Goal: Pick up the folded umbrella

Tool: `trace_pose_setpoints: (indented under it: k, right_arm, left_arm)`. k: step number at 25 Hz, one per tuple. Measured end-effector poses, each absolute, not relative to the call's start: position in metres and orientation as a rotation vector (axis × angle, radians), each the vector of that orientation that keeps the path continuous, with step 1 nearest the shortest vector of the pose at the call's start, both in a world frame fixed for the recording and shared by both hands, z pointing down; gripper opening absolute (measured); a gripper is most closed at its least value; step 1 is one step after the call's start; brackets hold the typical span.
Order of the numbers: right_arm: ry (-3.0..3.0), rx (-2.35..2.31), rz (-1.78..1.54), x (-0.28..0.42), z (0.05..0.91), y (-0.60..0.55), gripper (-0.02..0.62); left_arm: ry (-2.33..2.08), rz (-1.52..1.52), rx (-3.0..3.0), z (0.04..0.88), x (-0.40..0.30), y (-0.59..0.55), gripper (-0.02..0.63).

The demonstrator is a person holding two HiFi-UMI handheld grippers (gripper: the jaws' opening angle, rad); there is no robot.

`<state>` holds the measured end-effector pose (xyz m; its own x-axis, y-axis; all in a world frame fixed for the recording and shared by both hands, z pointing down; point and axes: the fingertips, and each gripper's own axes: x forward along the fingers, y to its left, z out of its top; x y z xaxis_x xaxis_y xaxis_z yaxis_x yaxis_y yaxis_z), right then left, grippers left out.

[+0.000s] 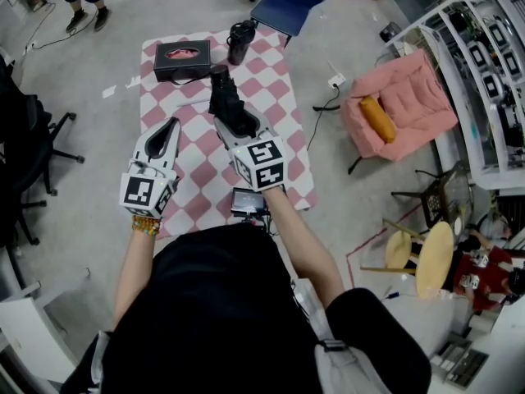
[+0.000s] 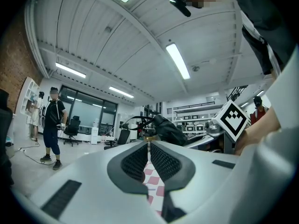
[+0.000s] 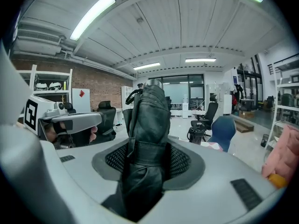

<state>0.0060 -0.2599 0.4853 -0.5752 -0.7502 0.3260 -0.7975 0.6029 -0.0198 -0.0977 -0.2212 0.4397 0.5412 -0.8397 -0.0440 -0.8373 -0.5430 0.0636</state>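
Clamping the folded umbrella (image 3: 147, 134) near mid-length, the right gripper (image 1: 235, 124) holds it above the checkered mat (image 1: 283, 89), apparently clear of it, long axis pointing away; the left gripper (image 1: 167, 130), jaws together and empty, hovers over the mat's left side.

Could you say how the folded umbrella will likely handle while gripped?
The folded umbrella looks soft: its creased fabric probably gives under the right gripper, so it may slip. Its strap looks fastened, so it should stay bundled. It sticks out past the jaws and might tilt.
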Motion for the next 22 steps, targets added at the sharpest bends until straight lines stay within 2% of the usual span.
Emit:
trace_pose_setpoints:
  k: [22]
  right_arm:
    - [-2.618,1.259,0.204,0.006,0.498,-0.241,0.21]
  left_arm:
    - [-1.481,-0.09,2.71,0.451,-0.099,-0.226,0.028]
